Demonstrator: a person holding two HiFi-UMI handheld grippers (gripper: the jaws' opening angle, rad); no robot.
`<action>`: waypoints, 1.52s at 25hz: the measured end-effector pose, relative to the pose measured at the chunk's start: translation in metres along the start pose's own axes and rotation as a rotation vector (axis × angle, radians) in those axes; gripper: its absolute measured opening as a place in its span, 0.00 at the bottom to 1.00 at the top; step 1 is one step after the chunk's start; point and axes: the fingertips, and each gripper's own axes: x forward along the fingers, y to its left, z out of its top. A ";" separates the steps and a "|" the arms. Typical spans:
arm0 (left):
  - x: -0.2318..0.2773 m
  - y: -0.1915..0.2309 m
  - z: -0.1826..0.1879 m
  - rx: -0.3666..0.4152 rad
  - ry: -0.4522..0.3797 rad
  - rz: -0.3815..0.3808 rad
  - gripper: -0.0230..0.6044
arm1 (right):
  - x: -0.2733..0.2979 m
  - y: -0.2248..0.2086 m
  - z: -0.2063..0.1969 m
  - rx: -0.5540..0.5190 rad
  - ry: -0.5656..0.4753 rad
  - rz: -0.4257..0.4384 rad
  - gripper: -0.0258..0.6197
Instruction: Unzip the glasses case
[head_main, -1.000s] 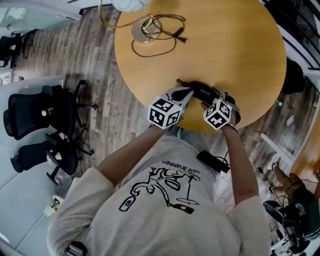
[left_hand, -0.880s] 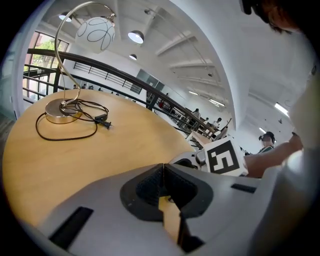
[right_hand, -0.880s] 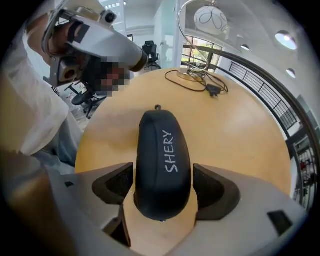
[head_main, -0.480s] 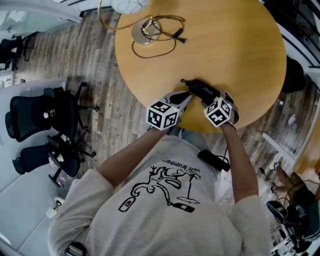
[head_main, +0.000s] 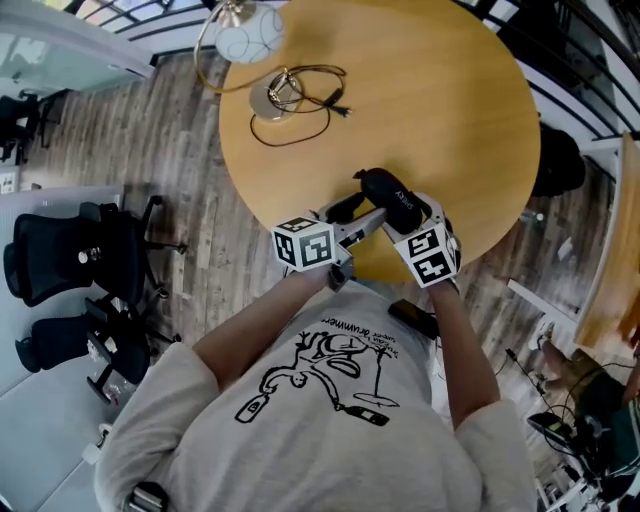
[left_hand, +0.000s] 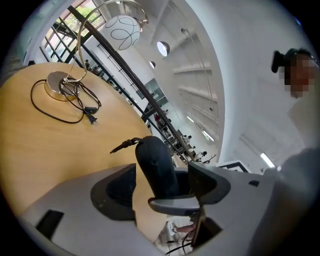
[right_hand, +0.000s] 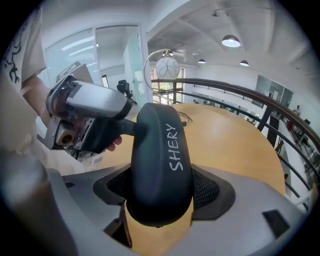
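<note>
Your right gripper clamps the case; your left gripper, jaws just opened wide round its end, must next catch the pull.

Case rose off counter, clamped in right gripper. Left gripper jaws opened; case end between them, unpressed.

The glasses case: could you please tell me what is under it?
Bare wooden table shows beneath the glasses case, clamped in the right gripper; the case itself hides the spot directly below.
</note>
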 end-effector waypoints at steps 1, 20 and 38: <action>0.003 -0.005 0.005 -0.015 -0.016 -0.014 0.54 | -0.005 0.002 0.005 0.005 -0.013 -0.003 0.57; 0.019 -0.028 0.031 -0.059 -0.083 -0.031 0.45 | -0.049 0.034 0.034 0.081 -0.132 -0.033 0.57; -0.020 -0.036 0.080 -0.113 -0.149 -0.122 0.44 | -0.058 0.053 0.039 -0.142 -0.121 -0.024 0.10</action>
